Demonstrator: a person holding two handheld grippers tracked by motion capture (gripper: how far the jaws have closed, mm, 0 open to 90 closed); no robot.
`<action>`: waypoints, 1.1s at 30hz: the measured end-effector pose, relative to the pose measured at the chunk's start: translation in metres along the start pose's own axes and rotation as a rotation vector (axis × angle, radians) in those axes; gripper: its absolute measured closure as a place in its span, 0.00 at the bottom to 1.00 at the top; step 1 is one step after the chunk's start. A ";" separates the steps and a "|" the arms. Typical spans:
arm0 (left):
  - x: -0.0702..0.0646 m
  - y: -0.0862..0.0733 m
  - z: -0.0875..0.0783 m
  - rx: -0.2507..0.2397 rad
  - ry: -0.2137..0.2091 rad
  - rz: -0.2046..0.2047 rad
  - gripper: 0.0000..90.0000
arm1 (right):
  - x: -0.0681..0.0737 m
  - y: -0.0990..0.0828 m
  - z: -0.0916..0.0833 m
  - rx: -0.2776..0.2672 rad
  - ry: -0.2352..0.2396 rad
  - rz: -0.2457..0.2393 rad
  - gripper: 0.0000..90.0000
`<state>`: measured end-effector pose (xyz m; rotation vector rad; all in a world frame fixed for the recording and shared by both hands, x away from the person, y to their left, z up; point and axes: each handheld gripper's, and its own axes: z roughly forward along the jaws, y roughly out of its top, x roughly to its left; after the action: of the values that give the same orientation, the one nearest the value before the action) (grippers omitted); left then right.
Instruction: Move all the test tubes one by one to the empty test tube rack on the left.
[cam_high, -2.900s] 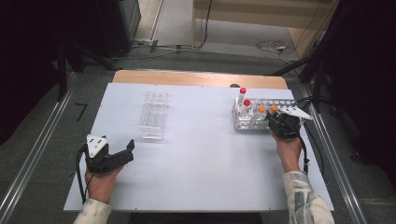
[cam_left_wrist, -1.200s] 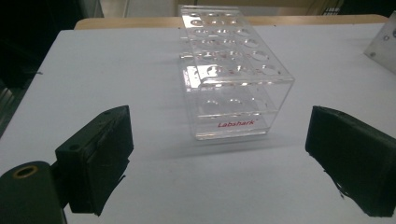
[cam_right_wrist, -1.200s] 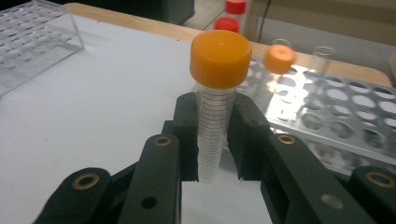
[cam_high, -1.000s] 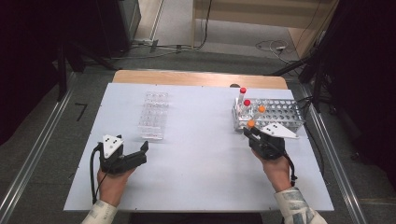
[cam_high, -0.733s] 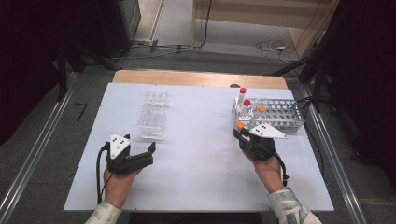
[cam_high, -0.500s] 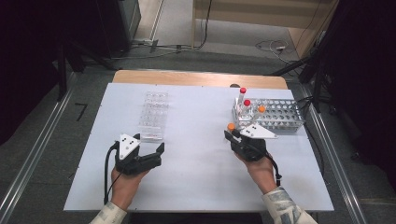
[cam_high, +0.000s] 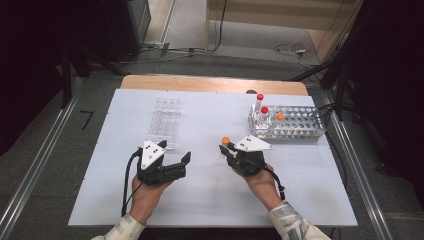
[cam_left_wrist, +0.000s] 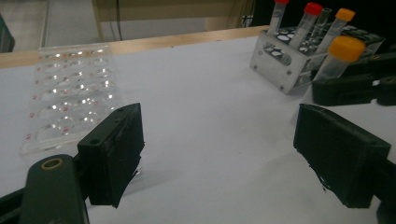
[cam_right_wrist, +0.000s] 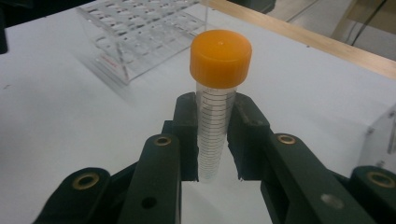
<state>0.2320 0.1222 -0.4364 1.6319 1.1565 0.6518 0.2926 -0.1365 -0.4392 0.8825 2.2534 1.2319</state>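
Right tool (cam_high: 226, 149) clamps the orange-capped tube (cam_right_wrist: 215, 100) upright mid-surface, well clear of the metal rack (cam_high: 292, 124), ready to hand over. Left tool (cam_high: 184, 162), empty, jaws wide but just closing, faces it.

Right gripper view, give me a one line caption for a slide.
Right gripper clamps an upright orange-capped tube above the white table, clear rack behind.
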 end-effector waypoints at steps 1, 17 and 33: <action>-0.003 0.003 0.000 -0.011 -0.016 0.000 0.20 | 0.003 0.001 0.002 0.001 0.008 -0.006 0.80; -0.028 0.015 0.015 -0.021 -0.136 0.053 0.44 | 0.037 0.009 0.019 0.013 0.097 -0.053 0.80; -0.034 0.015 0.024 -0.006 -0.161 0.102 0.71 | 0.043 0.010 0.020 0.010 0.122 -0.060 0.80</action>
<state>0.2444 0.0806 -0.4277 1.7135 0.9596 0.5759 0.2777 -0.0908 -0.4433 0.7556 2.3648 1.2807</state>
